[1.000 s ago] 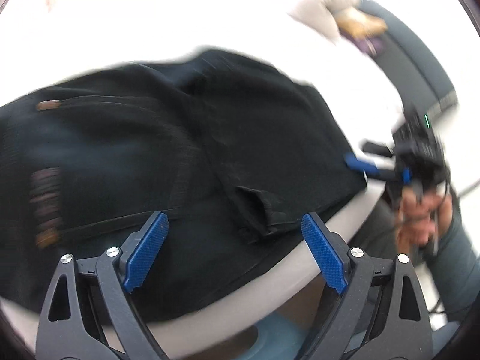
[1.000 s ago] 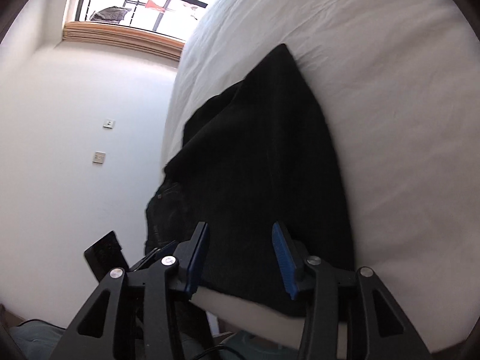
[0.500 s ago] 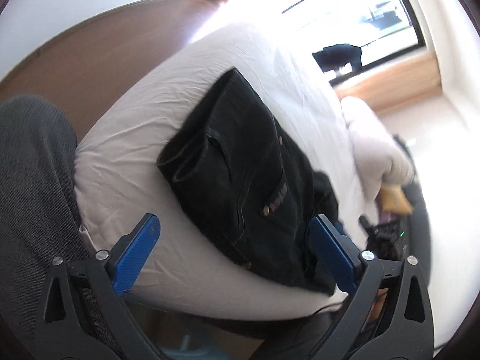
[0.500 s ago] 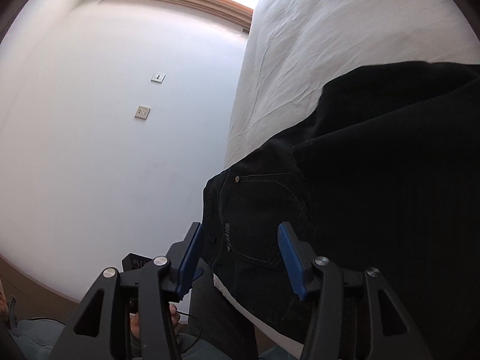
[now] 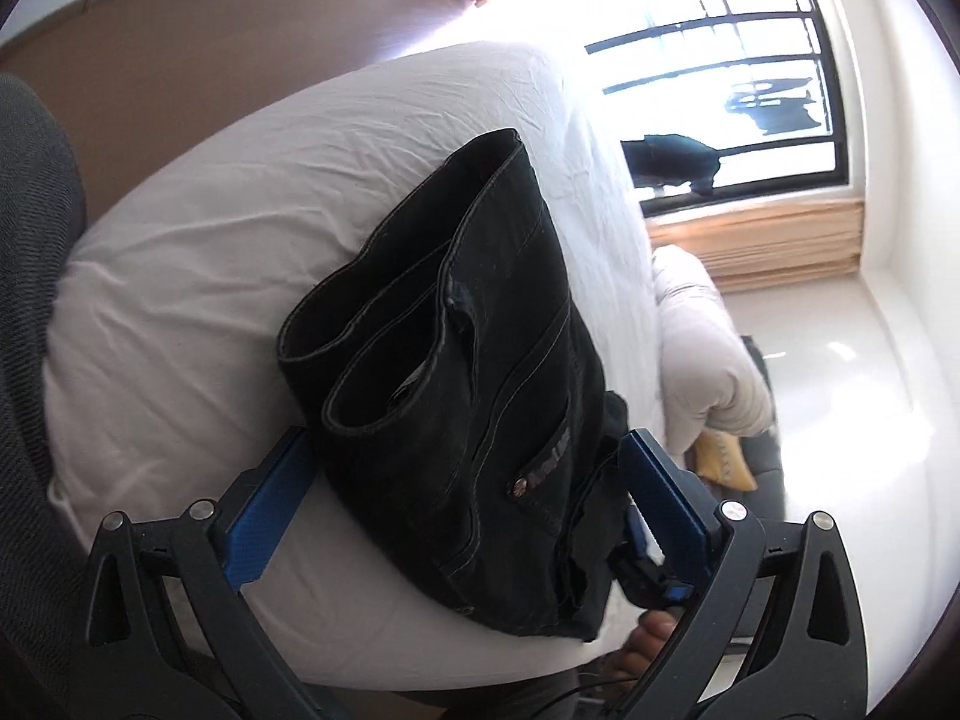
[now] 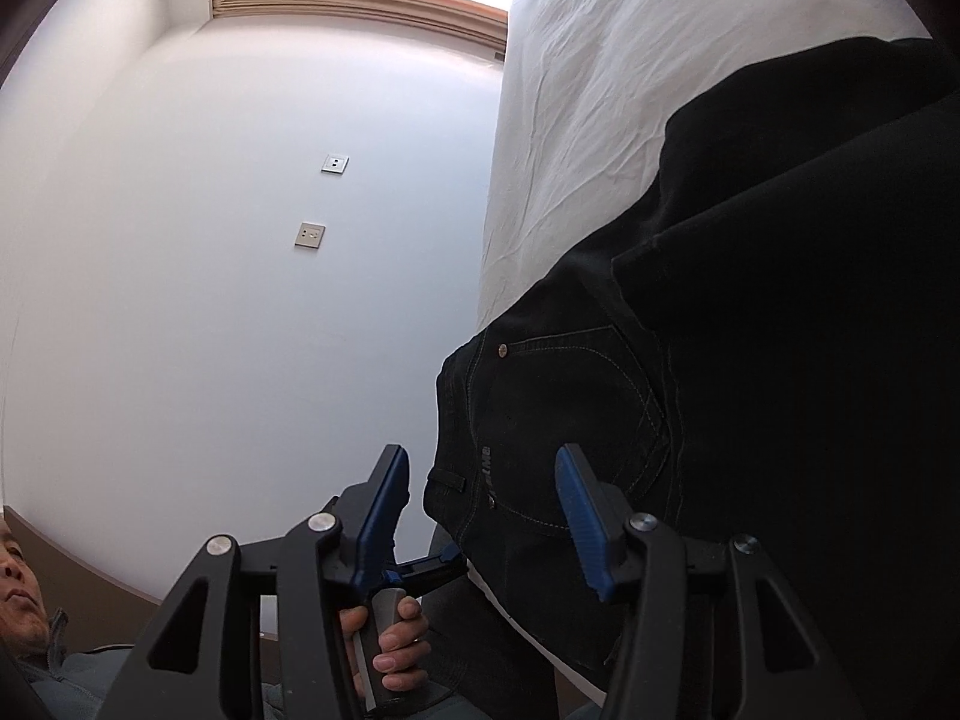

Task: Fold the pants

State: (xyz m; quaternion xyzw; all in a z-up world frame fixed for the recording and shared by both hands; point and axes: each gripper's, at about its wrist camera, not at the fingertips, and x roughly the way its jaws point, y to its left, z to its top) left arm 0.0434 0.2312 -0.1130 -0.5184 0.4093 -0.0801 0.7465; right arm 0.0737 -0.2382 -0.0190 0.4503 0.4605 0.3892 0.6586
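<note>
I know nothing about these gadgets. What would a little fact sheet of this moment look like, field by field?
garment: black pants, folded into a thick bundle, both hems showing at one end
surface: white bed, the pants lying near its edge
left gripper: open, its blue fingers on either side of the bundle, not clamped on it
right gripper: open, at the pocket end of the pants, gripping nothing
background: barred window, white wall with two wall plates
person: face partly visible at the right view's edge

Both wrist views close, facing pants (image 5: 480, 372) (shared) from opposite ends
</note>
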